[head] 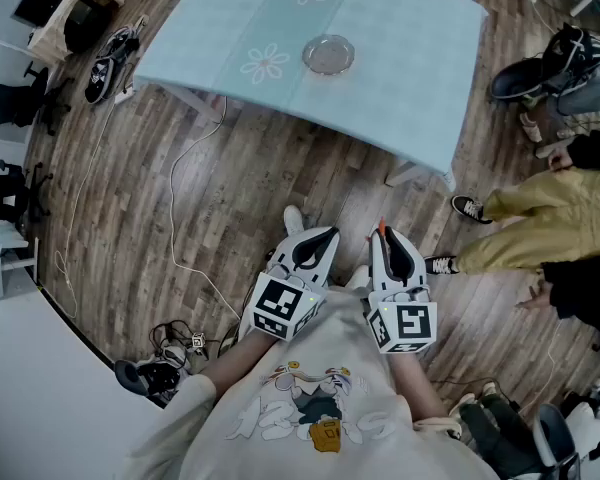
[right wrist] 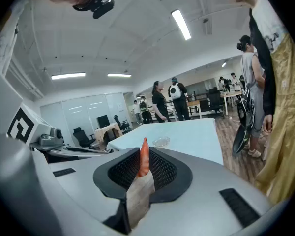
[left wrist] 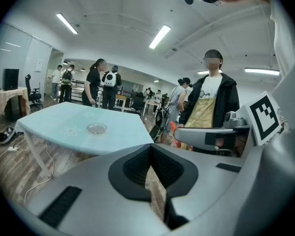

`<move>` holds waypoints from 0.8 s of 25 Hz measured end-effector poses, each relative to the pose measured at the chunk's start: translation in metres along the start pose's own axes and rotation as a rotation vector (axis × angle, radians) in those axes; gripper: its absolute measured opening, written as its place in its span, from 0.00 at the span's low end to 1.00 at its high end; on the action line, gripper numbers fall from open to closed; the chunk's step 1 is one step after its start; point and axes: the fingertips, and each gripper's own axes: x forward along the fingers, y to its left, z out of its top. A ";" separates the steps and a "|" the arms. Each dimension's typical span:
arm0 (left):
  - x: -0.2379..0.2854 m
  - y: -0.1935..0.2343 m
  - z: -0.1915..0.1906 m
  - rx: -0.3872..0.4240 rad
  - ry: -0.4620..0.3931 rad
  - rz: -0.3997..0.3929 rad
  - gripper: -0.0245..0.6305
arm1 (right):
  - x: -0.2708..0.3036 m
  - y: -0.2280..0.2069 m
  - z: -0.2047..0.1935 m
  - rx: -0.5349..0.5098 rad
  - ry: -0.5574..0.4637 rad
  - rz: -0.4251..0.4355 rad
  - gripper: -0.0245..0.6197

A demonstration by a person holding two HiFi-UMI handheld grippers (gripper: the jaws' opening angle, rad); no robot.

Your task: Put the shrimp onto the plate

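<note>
An orange shrimp (right wrist: 144,161) stands upright between the pads of my right gripper (right wrist: 143,167), which is shut on it; its tip (head: 382,229) shows at that gripper's nose (head: 385,240) in the head view. A small clear glass plate (head: 328,54) sits on the pale blue table (head: 400,78), far ahead of both grippers; it also shows in the gripper views (left wrist: 97,128) (right wrist: 161,141). My left gripper (head: 315,243) is held close to the body, jaws shut with nothing between them (left wrist: 151,167).
The table stands on a wooden floor (head: 220,208) with a white cable (head: 175,198) trailing across it. A person in yellow trousers (head: 540,233) stands at the right. Bags and shoes (head: 110,63) lie near the table's left end; office chairs (head: 10,103) at far left.
</note>
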 end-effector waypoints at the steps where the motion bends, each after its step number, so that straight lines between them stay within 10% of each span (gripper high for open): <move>1: -0.004 -0.016 -0.001 0.007 -0.001 0.002 0.04 | -0.013 -0.003 -0.004 0.006 0.008 0.012 0.15; 11: -0.027 -0.076 -0.019 0.030 0.016 0.006 0.04 | -0.067 0.021 -0.028 -0.015 0.057 0.121 0.15; 20: -0.056 -0.030 -0.016 0.069 -0.030 0.012 0.04 | -0.037 0.067 -0.025 -0.030 0.016 0.127 0.15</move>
